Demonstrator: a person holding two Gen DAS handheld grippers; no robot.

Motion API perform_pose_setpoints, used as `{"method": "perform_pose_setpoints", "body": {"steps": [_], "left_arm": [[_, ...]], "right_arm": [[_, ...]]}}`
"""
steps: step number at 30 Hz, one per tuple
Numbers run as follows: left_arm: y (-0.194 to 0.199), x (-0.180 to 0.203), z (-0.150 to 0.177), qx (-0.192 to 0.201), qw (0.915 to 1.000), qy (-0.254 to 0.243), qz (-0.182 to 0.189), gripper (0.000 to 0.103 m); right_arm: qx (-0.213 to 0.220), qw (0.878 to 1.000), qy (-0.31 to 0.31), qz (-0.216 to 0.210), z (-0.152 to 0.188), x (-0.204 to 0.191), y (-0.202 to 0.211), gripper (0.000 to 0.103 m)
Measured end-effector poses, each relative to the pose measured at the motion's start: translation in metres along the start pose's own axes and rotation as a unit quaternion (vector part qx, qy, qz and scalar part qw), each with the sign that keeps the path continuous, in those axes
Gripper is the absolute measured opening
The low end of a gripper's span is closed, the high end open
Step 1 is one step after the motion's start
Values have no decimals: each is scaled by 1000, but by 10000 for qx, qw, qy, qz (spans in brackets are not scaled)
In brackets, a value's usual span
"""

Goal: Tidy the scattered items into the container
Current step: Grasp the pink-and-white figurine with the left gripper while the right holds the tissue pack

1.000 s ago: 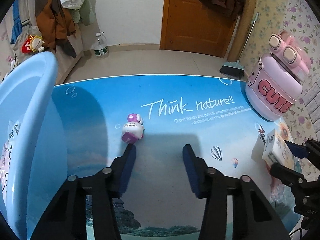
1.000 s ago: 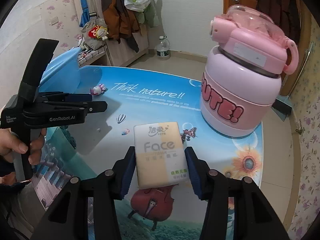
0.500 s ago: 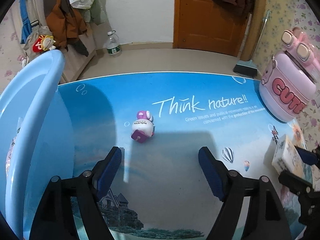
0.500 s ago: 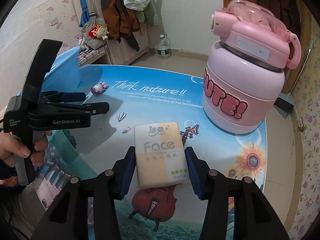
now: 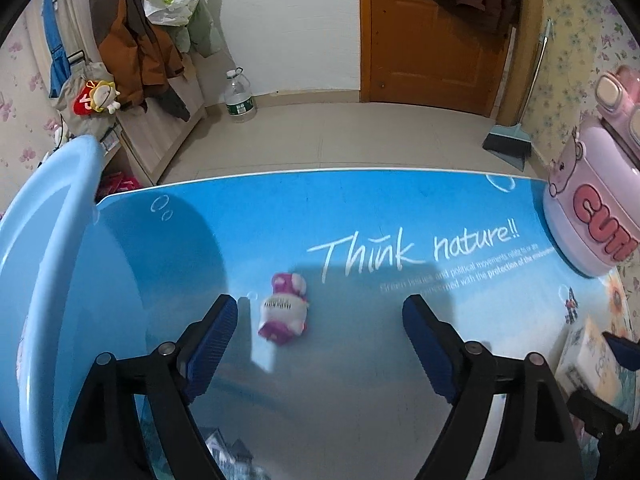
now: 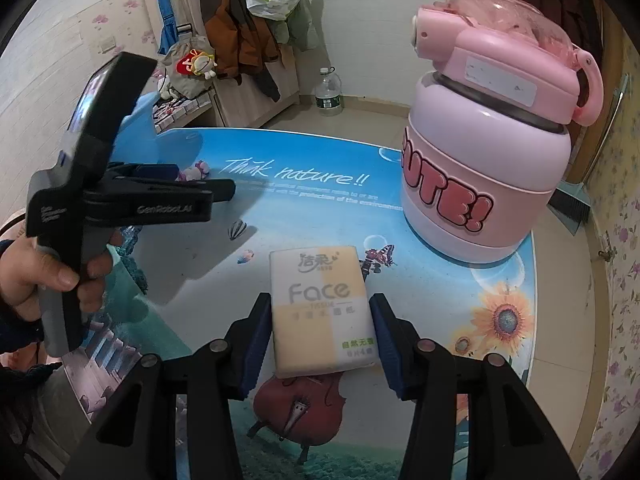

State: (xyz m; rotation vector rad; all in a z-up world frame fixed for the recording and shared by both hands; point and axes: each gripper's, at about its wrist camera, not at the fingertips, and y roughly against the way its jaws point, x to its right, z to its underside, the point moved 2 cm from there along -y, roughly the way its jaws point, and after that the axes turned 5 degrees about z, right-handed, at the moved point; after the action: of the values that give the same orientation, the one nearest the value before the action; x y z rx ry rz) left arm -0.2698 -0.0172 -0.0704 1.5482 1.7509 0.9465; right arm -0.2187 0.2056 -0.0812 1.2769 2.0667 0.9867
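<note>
The round table (image 5: 360, 208), covered with a printed blue picture, carried everything. At its left edge stood the light blue basin (image 5: 36, 272), which I take for the container; it was placed close to the left hand, probably so that each item needed only a short way to go in. What already lay inside it I could not tell.

On the far right side stood the big pink bottle (image 6: 480, 168), upright and well apart from the basin. It looked too wide for an easy grip, so I judge it was left for later.

The tissue pack (image 6: 320, 312) lay flat between the blue pads of the right gripper (image 6: 320, 336). The jaws were together on the two long sides of the pack. This grip across the narrow width seemed sensible, because the soft pack gives a little and does not slip.

The smallest thing, a pink and white toy figure (image 5: 284, 312), lay on the table just beside the left pad (image 5: 212, 340) of the left gripper (image 5: 320, 344). The jaws had just been opening and stood wide apart, with nothing pressed between them; the toy sat near their mouth, off-centre, so the hand probably needed to shift a little before closing.
</note>
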Motion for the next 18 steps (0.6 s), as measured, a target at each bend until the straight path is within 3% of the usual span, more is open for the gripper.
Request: {"method": "perform_pose_setpoints", "body": {"steps": [6, 14, 18], "left_arm": [[-2, -3, -4, 17, 10000, 11, 94, 84], [1, 1, -3, 12, 9992, -35, 387, 62], [4, 2, -2, 33, 9990, -42, 448, 43]], "right_arm": [[0, 10000, 2, 6, 0, 2, 0, 50], [3, 10000, 0, 28, -1, 6, 3, 49], [2, 10000, 0, 31, -1, 6, 4, 49]]}}
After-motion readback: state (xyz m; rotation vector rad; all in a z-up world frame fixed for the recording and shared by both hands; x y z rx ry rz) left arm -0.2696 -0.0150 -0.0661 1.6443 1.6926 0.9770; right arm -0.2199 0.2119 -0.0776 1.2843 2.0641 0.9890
